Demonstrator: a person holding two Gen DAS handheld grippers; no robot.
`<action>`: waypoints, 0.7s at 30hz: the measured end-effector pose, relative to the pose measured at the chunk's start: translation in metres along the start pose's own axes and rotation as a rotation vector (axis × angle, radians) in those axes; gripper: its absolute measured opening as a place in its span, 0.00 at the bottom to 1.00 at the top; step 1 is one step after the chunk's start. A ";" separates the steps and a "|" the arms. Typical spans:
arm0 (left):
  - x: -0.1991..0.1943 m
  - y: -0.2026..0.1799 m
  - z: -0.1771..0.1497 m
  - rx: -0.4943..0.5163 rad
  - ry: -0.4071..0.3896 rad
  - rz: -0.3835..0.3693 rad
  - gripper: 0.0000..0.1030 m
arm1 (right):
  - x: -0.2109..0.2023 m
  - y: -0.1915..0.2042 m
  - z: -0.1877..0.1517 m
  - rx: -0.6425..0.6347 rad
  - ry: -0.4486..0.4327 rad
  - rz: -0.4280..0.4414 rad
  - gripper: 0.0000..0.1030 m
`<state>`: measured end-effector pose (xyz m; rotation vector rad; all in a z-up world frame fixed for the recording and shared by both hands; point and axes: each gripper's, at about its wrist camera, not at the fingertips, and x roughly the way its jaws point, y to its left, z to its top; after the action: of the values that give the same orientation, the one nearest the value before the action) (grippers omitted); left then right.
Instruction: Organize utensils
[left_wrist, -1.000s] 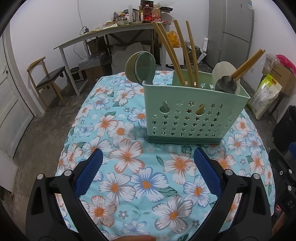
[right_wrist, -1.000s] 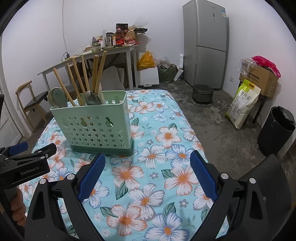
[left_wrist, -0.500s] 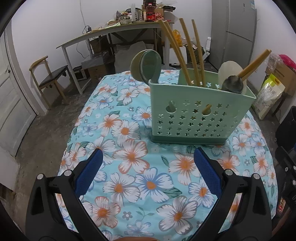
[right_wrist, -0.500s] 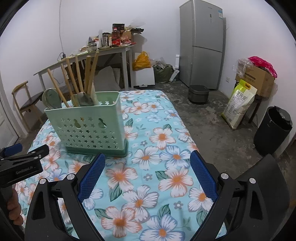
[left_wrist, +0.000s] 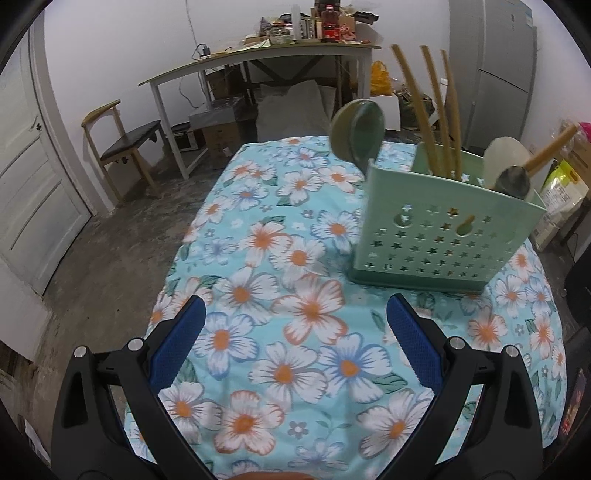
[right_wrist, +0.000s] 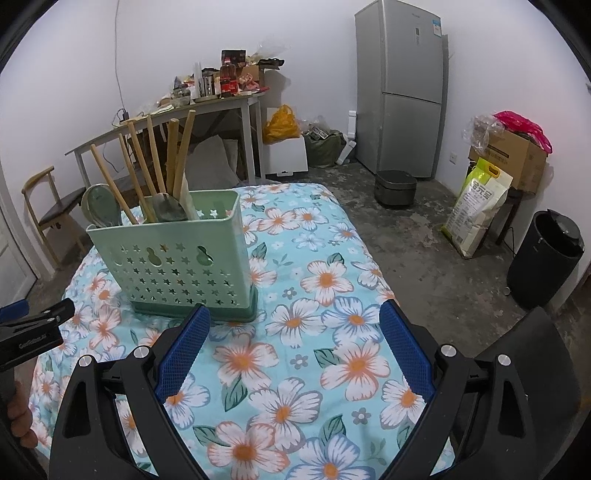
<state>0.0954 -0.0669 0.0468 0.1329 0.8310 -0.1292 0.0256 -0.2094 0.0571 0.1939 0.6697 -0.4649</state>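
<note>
A green perforated utensil holder (left_wrist: 443, 236) stands upright on the floral tablecloth (left_wrist: 295, 295). It holds several wooden-handled utensils (left_wrist: 432, 110) and green spoons (left_wrist: 356, 133), heads and handles sticking up. The holder also shows in the right wrist view (right_wrist: 173, 258). My left gripper (left_wrist: 295, 343) is open and empty over the cloth, near and left of the holder. My right gripper (right_wrist: 295, 350) is open and empty, just in front of the holder's right corner. The left gripper's body (right_wrist: 33, 332) shows at the right view's left edge.
The table edge drops off to the concrete floor on the left (left_wrist: 110, 258) and right (right_wrist: 424, 258). A chair (left_wrist: 122, 144), a cluttered desk (right_wrist: 207, 107), a fridge (right_wrist: 399, 88), a black bin (right_wrist: 546, 266) and boxes stand around the room.
The left gripper has swung left, so the holder now sits further right in its view. The right gripper has moved slightly nearer the holder. Both stay open and empty.
</note>
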 end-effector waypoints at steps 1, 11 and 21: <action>0.000 0.003 0.000 -0.005 0.001 0.004 0.92 | 0.000 0.002 0.000 -0.001 -0.001 0.002 0.88; -0.001 0.030 0.000 -0.050 0.000 0.029 0.92 | -0.002 0.018 0.001 -0.012 -0.004 0.016 0.88; -0.001 0.036 0.000 -0.060 -0.001 0.031 0.92 | -0.003 0.022 0.002 -0.017 -0.007 0.016 0.88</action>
<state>0.1009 -0.0313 0.0504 0.0895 0.8301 -0.0754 0.0348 -0.1895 0.0614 0.1816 0.6646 -0.4448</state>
